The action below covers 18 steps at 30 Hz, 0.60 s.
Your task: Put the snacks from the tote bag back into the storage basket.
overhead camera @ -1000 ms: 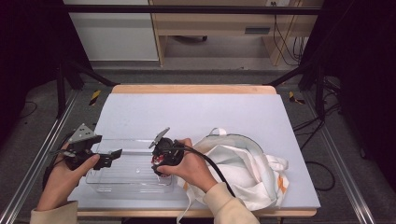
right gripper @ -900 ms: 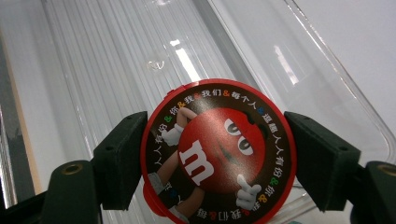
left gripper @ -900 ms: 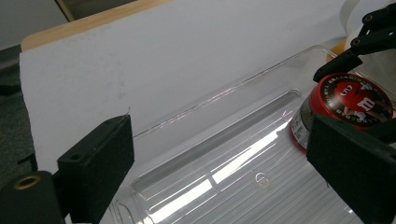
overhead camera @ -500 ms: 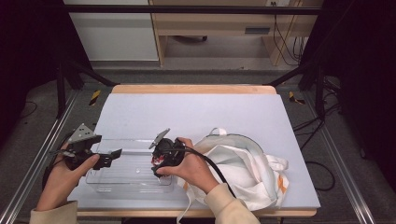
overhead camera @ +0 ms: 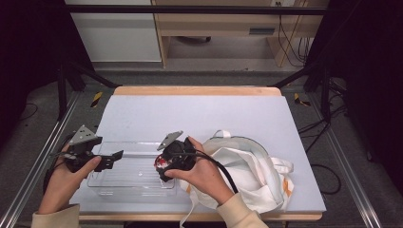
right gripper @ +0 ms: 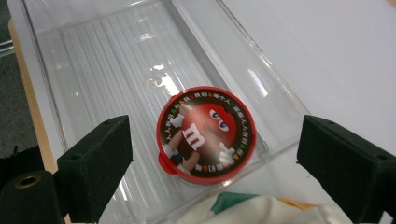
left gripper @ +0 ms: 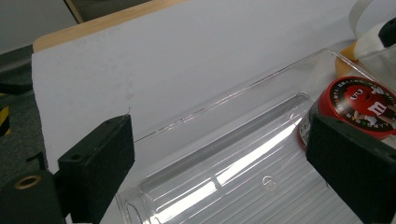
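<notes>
A round candy tub with a red printed lid stands upright in a clear plastic tray, at the tray's end nearest a white cloth bag. My right gripper hovers right over the tub, open, with its jaws wide on either side and touching nothing. In the high view the right gripper covers most of the tub. My left gripper is open at the tray's left end. From the left gripper, the tub shows past the right jaw.
The white bag with orange trim lies crumpled at the table's front right, against the tray. The pale table surface stretches bare behind the tray. Its front edge runs just below the tray, and metal rails flank both sides.
</notes>
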### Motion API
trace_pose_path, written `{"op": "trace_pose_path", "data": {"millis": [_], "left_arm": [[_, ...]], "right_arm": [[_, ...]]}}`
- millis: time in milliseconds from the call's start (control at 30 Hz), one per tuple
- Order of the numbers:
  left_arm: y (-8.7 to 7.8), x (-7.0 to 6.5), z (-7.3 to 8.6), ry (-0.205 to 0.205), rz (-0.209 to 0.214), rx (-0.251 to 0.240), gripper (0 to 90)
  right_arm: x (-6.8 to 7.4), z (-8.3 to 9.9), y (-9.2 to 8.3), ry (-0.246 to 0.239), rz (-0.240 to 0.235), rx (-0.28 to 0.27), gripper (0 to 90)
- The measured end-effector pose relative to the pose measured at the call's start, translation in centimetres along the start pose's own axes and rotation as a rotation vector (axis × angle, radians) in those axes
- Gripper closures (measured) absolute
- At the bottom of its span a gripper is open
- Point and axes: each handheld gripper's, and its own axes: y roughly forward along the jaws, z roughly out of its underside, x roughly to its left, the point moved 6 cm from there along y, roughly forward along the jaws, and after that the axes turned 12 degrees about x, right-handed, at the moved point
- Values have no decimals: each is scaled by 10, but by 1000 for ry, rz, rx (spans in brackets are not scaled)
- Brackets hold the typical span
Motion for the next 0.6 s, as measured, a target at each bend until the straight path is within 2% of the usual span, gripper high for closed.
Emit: {"op": "trace_pose_path", "data": {"millis": [100, 200, 267, 333, 600], "left_arm": [[0, 0, 0, 2, -4, 2, 78], [1, -1, 0, 5, -4, 8, 78], [2, -3, -1, 13, -1, 14, 78], [3, -4, -2, 11, -3, 7, 77], [4, -14, -8, 43, -1, 12, 76]], "right_arm": [[-4, 7, -8, 14, 19, -15, 100], [-8, 16, -16, 36, 16, -40, 94], [-11, 21, -22, 55, 12, -75, 94], [-15, 26, -27, 60, 16, -68, 92], [-30, 41, -54, 112, 53, -113, 86]]}}
